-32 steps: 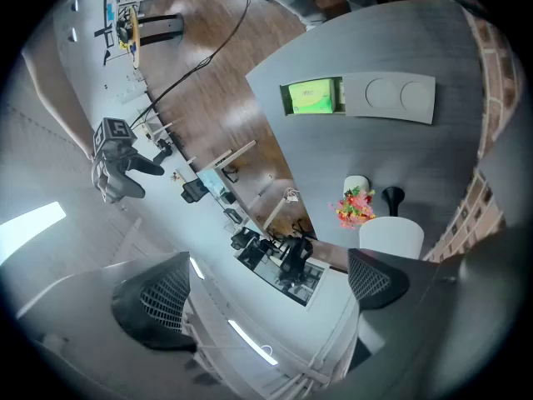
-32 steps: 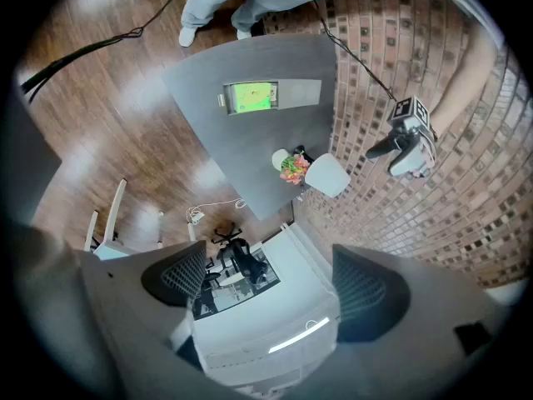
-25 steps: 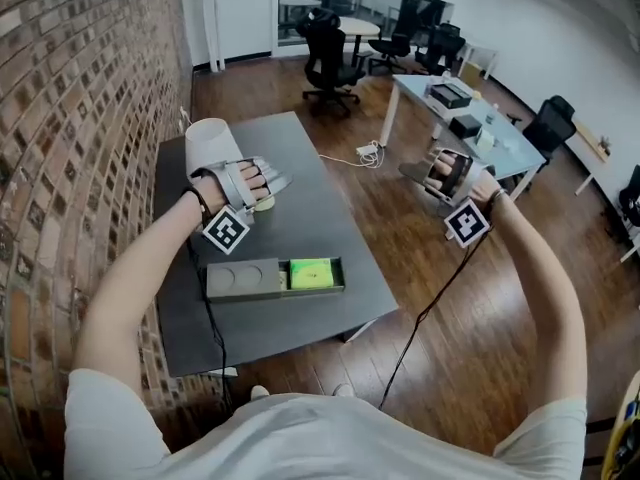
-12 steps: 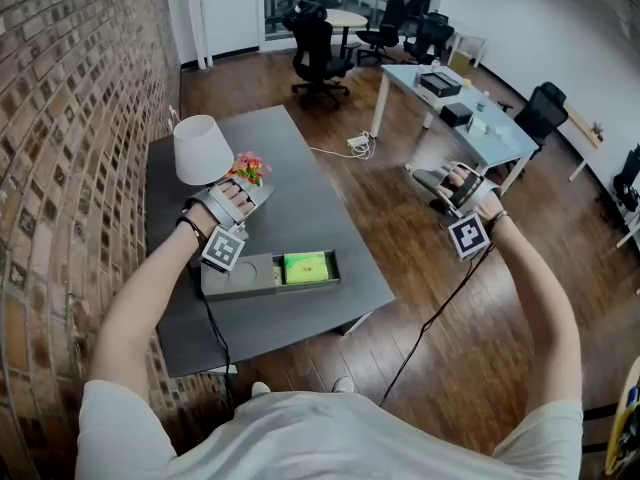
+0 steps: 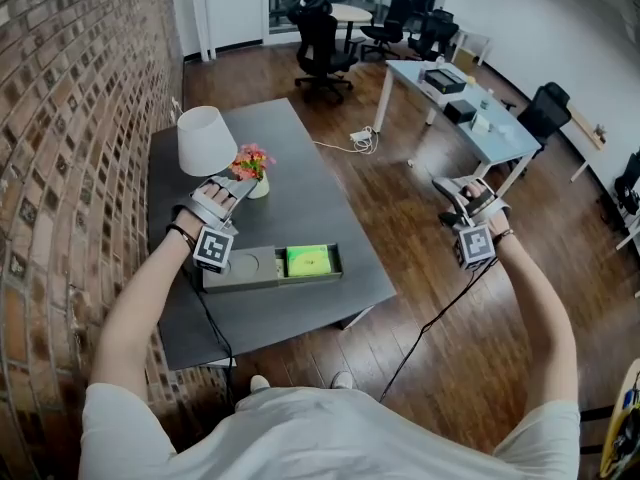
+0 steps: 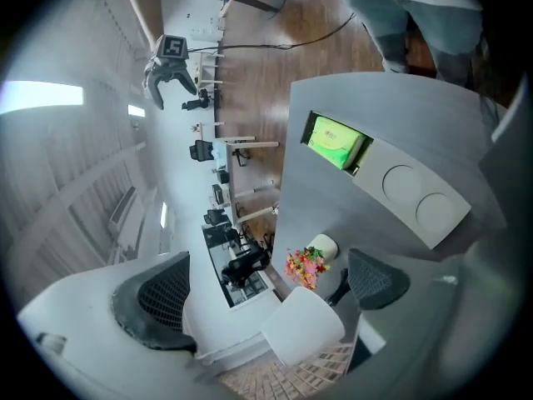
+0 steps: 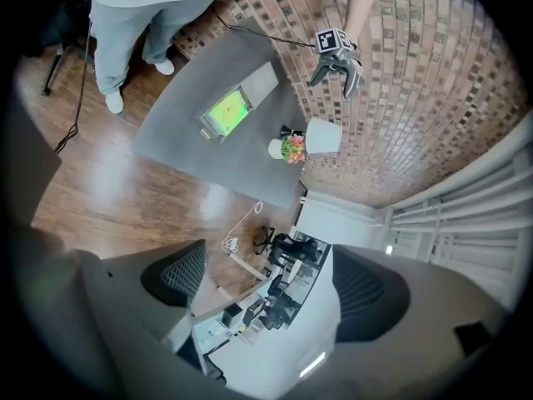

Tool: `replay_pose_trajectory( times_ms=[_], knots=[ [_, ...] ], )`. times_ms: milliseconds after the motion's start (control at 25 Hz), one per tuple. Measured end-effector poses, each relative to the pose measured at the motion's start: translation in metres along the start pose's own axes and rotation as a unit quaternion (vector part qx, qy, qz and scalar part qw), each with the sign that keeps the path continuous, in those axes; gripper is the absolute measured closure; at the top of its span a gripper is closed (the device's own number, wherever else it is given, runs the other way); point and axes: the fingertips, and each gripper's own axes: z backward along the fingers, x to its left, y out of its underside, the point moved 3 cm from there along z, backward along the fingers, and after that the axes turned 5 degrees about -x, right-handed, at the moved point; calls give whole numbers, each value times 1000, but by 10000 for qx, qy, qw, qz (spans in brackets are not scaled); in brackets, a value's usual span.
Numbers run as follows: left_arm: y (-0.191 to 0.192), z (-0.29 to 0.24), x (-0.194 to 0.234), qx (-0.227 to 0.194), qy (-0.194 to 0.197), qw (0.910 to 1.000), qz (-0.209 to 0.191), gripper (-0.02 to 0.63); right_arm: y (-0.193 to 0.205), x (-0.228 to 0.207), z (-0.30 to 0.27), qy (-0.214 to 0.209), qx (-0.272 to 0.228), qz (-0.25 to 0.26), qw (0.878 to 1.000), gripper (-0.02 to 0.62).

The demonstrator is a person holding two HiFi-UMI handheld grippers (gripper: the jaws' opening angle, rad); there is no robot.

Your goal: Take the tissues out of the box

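A long grey box (image 5: 245, 268) lies on the dark table (image 5: 300, 198), its right half uncovered and showing a green tissue pack (image 5: 311, 261). My left gripper (image 5: 228, 190) hovers just behind the box's left end, near the lamp, open and empty. In the left gripper view the box (image 6: 408, 198) and tissues (image 6: 337, 142) lie to the upper right of my left gripper (image 6: 266, 294). My right gripper (image 5: 455, 196) hangs over the wood floor, well right of the table, its jaws apart with nothing between them. The right gripper view shows the box (image 7: 254, 83) far off.
A white lamp (image 5: 206, 140) and a small flower pot (image 5: 254, 168) stand at the table's back left. A brick wall (image 5: 70, 118) runs along the left. A desk (image 5: 470, 118) and office chairs (image 5: 320, 48) stand beyond. A cable (image 5: 440, 308) trails on the floor.
My left gripper has drawn back from over the lamp and flowers toward the box's left end. The right gripper has drifted slightly lower and to the right.
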Motion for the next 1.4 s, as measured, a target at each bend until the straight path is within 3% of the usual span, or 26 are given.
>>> replay_pose_trajectory(
  times_ms=[120, 280, 360, 600, 800, 920, 1040, 1200, 1400],
  knots=[
    [8, 6, -6, 117, -4, 9994, 336, 34, 1, 3, 6, 116, 35, -339, 9994, 106],
    [7, 16, -5, -39, -256, 9913, 1291, 34, -6, 8, 17, 333, -119, -1212, 9920, 138],
    [2, 21, -3, -186, -368, 9850, 1677, 34, -13, 11, 19, 347, -183, -1508, 9878, 109],
    [-15, 31, -6, -614, -464, 9658, 2475, 21, -26, 36, 17, 189, -262, -2335, 9718, 109],
    [-18, 35, -8, -727, -602, 9405, 3264, 21, -37, 52, 9, 20, -408, -3018, 9525, 109],
    [-16, 37, -11, -734, -680, 9186, 3823, 21, -45, 56, 6, -119, -611, -3502, 9346, 109],
    [-12, 42, -12, -759, -844, 8854, 4507, 26, -51, 64, 2, -295, -762, -3983, 9136, 109],
    [-13, 50, -20, -836, -992, 8383, 5296, 29, -58, 78, -3, -386, -820, -4725, 8766, 109],
    [-14, 58, -35, -835, -1099, 7911, 5959, 47, -80, 101, -3, -607, -925, -5079, 8543, 109]
  ],
)
